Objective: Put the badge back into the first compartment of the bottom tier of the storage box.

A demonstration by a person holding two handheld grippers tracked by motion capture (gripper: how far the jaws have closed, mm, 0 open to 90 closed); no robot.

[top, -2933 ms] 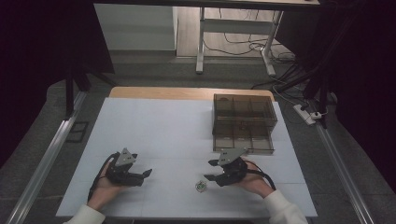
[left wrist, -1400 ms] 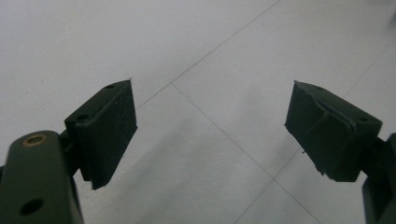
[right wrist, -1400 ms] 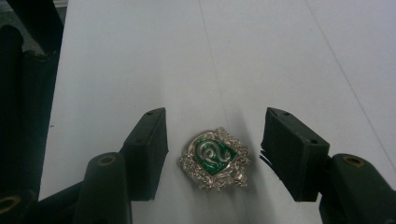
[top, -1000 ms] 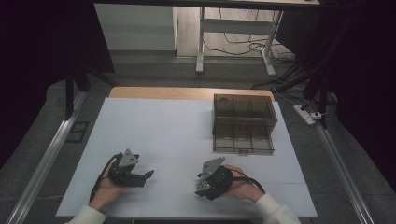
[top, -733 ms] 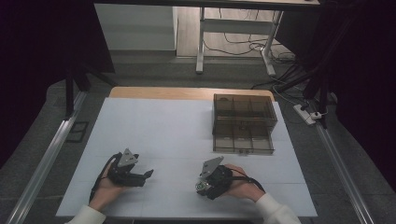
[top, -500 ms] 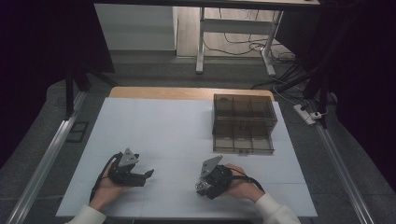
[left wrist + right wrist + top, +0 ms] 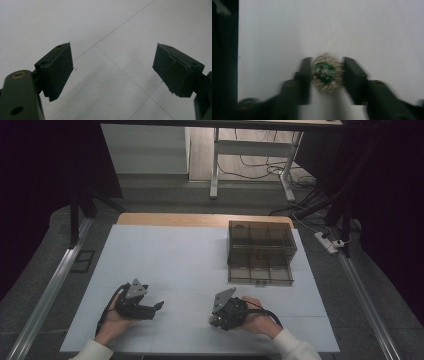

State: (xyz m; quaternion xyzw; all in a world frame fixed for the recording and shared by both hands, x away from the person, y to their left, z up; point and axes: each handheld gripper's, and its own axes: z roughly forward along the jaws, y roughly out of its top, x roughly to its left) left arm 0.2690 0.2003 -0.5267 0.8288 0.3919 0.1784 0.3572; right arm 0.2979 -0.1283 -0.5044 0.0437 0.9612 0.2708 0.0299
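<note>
1. High view: white table (image 7: 200,255) w/ a person's forearms coming in from the bottom edge. Left gripper (image 7: 159,305) rests low on the sheet at front-left, jaws pointing right, spread w/ nothing btwn them. Right gripper (image 7: 215,321) sits at front-centre, tipped down toward the table; the thing at its tips is too small to make out here. A brown see-through compartment box (image 7: 260,252) stands at the table's far right, well apart from both grippers.

2. Left gripper view: two black pads (image 7: 58,68) wide apart, bare white sheet btwn them, thin seam lines crossing it.

3. Right gripper view: blurred. A small round tinsel-like ball (image 7: 327,73), gold-silver w/ a green patch at its centre, sits btwn the two black pads (image 7: 305,75), just above the white sheet. Jaws have just been closing; both pads now look to be touching the ball's sides, i.e. pinching it.
</note>
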